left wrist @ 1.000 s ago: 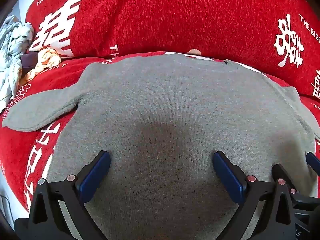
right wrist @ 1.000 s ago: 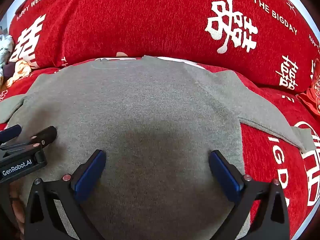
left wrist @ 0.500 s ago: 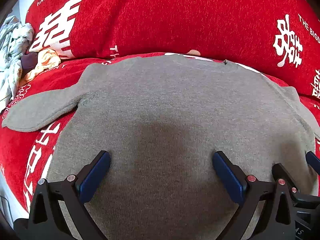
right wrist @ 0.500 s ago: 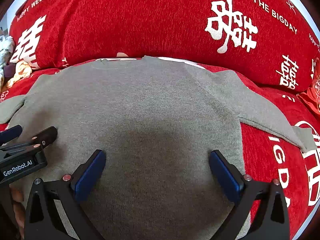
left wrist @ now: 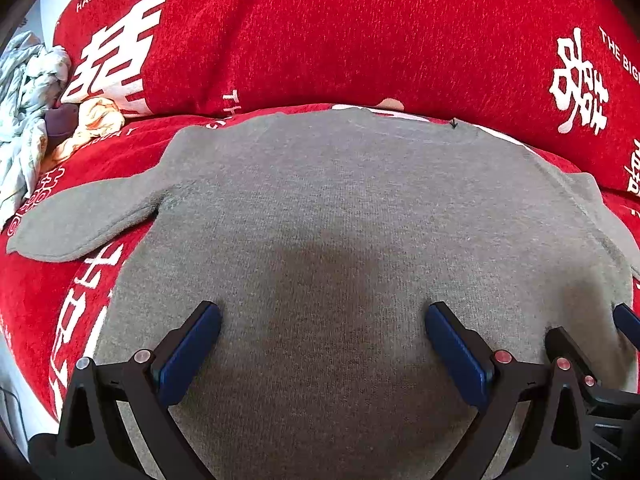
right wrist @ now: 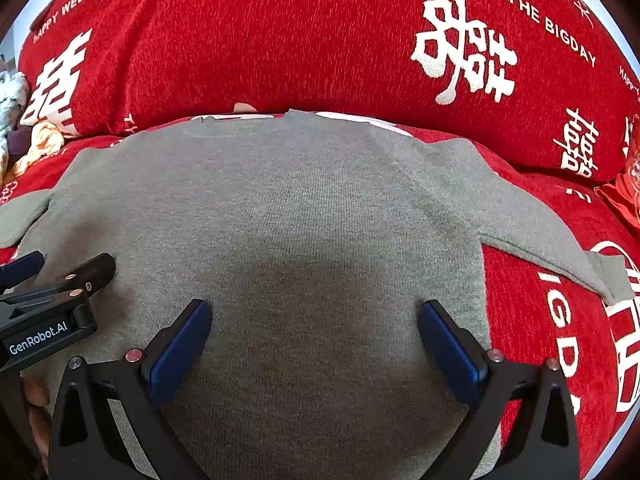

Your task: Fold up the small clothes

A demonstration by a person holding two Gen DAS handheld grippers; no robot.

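A: Where is the sweater (left wrist: pixel 340 208) now?

B: It lies flat on the red cover (left wrist: pixel 48 304), its neck toward the red cushion (left wrist: pixel 340 32) at the back. Both sleeves are spread to the sides — the left sleeve (left wrist: pixel 84 220) points outward, the right sleeve (right wrist: pixel 532 224) slants down to the cuff.

A: And the tongs?

B: The left tongs (left wrist: pixel 320 344) are spread wide, above the lower part of the sweater, with nothing between the blue pads (left wrist: pixel 188 354). The right tongs (right wrist: pixel 314 344) are spread wide too, also over the lower part, near the right side seam. They pinch nothing.

A: Are the two near each other?

B: Yes, just beside. In the right view the left tongs appear at the left edge, and a bit of a hand (right wrist: pixel 34 398) shows under them. I cannot tell if any pad touches the cloth.

A: Anything else?

B: A pile of pale clothes (left wrist: pixel 24 120) lies at the far left, well apart from the sweater.
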